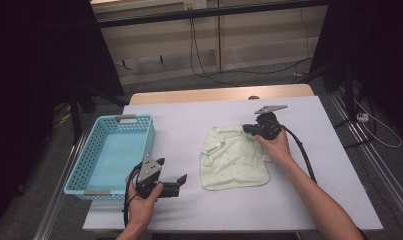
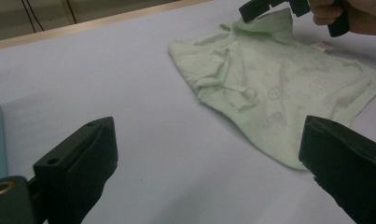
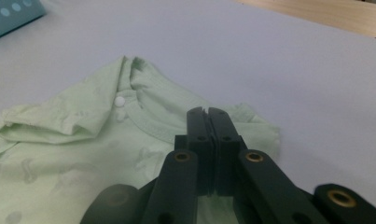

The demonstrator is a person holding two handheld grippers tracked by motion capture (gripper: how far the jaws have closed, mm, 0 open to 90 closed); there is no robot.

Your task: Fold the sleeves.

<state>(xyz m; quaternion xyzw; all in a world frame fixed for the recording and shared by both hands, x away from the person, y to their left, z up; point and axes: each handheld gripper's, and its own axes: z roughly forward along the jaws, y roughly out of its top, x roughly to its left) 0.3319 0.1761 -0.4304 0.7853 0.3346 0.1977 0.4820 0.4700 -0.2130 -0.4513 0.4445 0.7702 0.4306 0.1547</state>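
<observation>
Pale lilac cloth covers the bench (image 1: 309, 200), where a small mint-green baby shirt (image 1: 234, 160) lies flat right of centre, well apart from the blue basket (image 1: 101, 150) at the left. The right gripper (image 3: 206, 114) sits at the shirt's far shoulder with its jaws closed together; whether fabric is pinched between them I cannot tell. The left gripper (image 1: 171, 172) rests wide open, holding nothing. The shirt looks light, soft and limp; it would likely sag and fold, so shoulders or hem corners seem the best holds.
</observation>
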